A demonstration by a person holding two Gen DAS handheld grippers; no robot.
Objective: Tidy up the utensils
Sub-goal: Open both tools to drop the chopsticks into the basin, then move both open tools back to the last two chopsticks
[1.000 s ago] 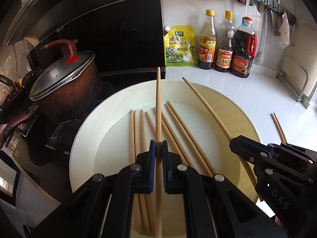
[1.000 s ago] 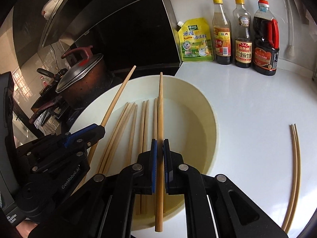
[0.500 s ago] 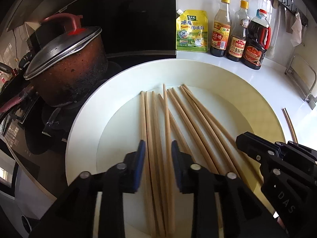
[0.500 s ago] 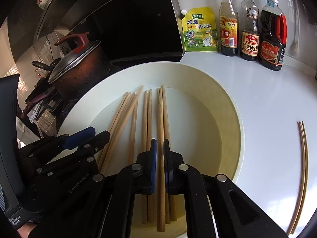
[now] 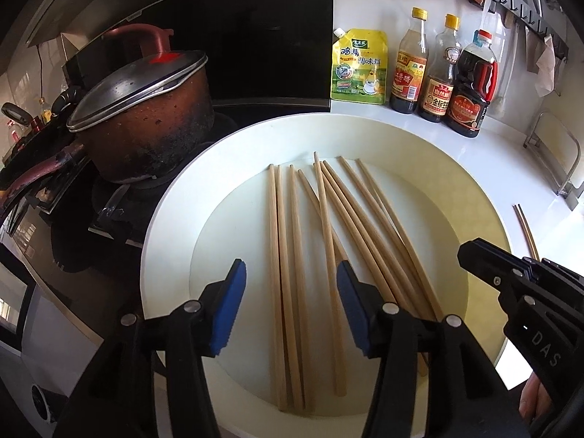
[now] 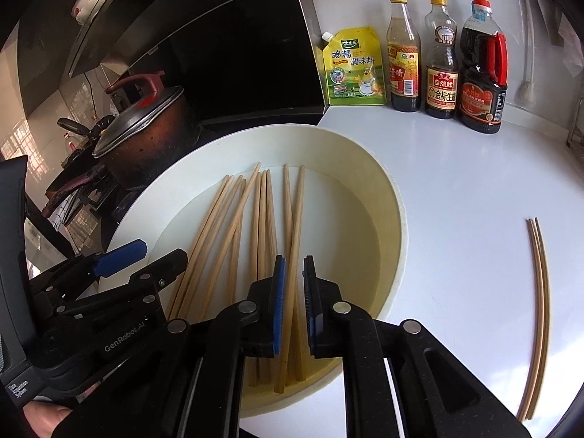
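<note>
Left wrist view: I see my left hand-held gripper with its jaws spread wide and nothing between the blue pads. It hovers over the round white basin, which sits on the white tabletop beside the stove. Inside the basin, the wooden chopsticks lie loose on the floor of the basin: a straight group on the left, a fanned group on the right, their far tips close together. The right hand-held gripper enters at the lower right, over the basin's rim. A lidded brown pot stands on the stove, left of the basin. A yellow seasoning pouch and three sauce bottles line the wall.

Right wrist view: I see my right hand-held gripper with its jaws at a narrow gap. One chopstick passes through that gap, but I cannot tell whether the pads touch it. The remaining chopsticks rest in the basin. The left hand-held gripper is at the lower left, jaws apart. A separate chopstick pair lies on the tabletop, well apart from the basin to the right.
</note>
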